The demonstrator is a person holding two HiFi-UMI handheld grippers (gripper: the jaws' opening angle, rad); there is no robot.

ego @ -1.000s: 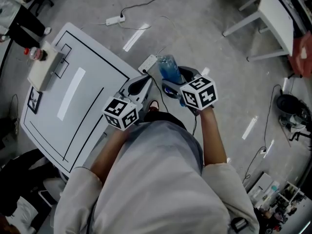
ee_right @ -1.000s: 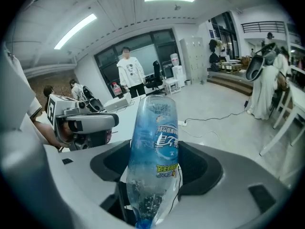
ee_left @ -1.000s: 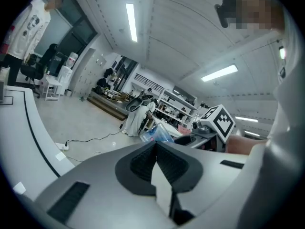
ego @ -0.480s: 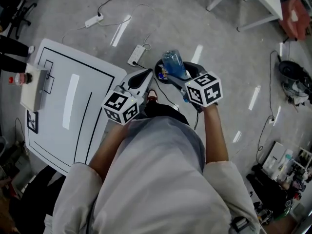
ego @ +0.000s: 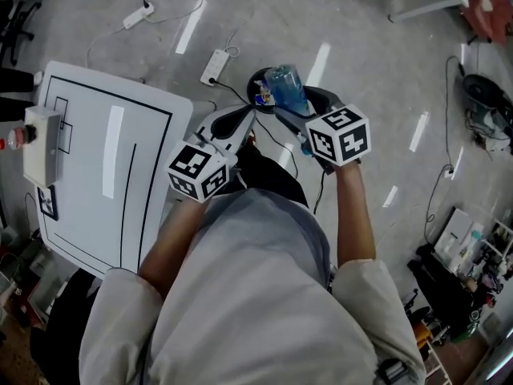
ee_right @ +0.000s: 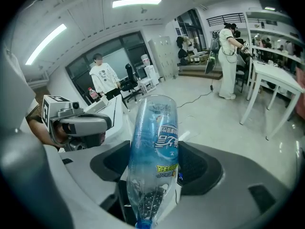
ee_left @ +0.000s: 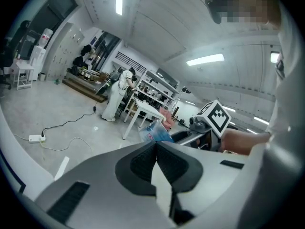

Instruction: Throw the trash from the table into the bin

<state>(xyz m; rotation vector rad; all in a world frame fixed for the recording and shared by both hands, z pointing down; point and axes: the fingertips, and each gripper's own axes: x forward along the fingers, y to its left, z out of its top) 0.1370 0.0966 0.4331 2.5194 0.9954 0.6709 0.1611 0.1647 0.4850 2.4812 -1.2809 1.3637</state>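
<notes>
My right gripper point(ego: 290, 112) is shut on a clear blue plastic bottle point(ego: 285, 91), tinted blue with a printed label. In the right gripper view the bottle point(ee_right: 155, 151) stands between the two pads point(ee_right: 200, 168) with its cap end toward the camera. In the head view it hangs over a dark round container point(ego: 262, 95) on the floor that looks like the bin, mostly hidden by the bottle. My left gripper point(ego: 243, 119) is shut and holds nothing, just left of the bottle; its closed tips point(ee_left: 156, 146) point past the bottle point(ee_left: 155, 131).
The white table point(ego: 88, 215) with black lines lies at the left, bearing a pale box point(ego: 40, 144) and a red-capped bottle point(ego: 11, 138). Two power strips point(ego: 216, 66) and cables lie on the grey floor. White table legs point(ego: 425, 2) stand at the upper right; clutter lines the right edge.
The person has turned away from the table, which has slid left in the head view. Both grippers moved together with the bottle, now above the dark round container. Both stay shut.
</notes>
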